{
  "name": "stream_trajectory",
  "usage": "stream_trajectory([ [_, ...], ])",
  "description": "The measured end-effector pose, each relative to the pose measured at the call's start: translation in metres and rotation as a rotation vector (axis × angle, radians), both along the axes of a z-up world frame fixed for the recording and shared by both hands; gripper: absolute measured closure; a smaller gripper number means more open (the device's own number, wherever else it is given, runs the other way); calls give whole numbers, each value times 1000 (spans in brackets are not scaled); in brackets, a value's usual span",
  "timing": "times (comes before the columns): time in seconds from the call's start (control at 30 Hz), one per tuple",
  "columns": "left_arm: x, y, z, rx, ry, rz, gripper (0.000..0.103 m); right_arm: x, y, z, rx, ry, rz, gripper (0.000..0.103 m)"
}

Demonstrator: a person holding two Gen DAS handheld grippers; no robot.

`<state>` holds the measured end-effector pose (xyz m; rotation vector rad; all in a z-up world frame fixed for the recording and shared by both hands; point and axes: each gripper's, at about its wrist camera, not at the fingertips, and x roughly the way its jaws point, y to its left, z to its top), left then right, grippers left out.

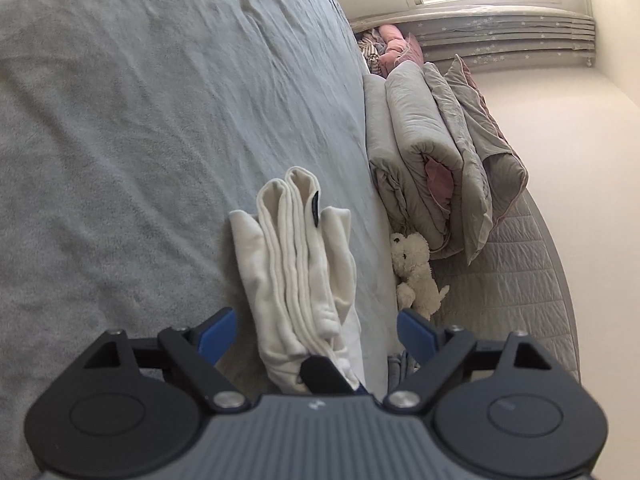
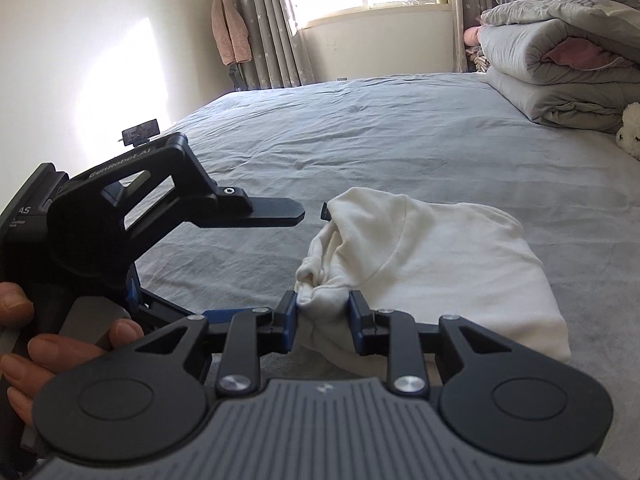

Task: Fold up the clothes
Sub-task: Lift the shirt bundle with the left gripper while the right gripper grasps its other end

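Clutter-wise it's pretty tame: white garment sits bunched on the grey bedsheet, with folded duvets and a plush toy off to the side. Right gripper pinches the garment's edge. Left gripper is spread wide around the fabric, touching nothing.

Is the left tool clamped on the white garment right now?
No. The left tool stands wide open, its blue pads on either side of the white garment without touching it.
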<state>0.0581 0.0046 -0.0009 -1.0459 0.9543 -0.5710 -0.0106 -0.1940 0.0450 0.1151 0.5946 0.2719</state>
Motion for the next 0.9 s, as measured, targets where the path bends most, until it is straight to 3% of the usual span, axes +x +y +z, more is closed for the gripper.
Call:
stream_trajectory([
  [0.2, 15, -22, -4, 84, -28, -39, 12, -1, 2, -2, -36, -3, 21, 74],
  [0.33, 28, -36, -1, 158, -79, -117, 12, -2, 4, -3, -60, -5, 35, 74],
  [0.63, 44, -31, 0, 195, -49, -167, 29, -4, 7, -6, -114, -10, 66, 75],
  [0.77, 41, -39, 10, 268, -95, -196, 31, -4, 3, -3, -99, -19, 62, 75],
  [0.9, 43, -35, 12, 240, -66, -186, 30, -3, -5, 3, -49, -22, 48, 76],
])
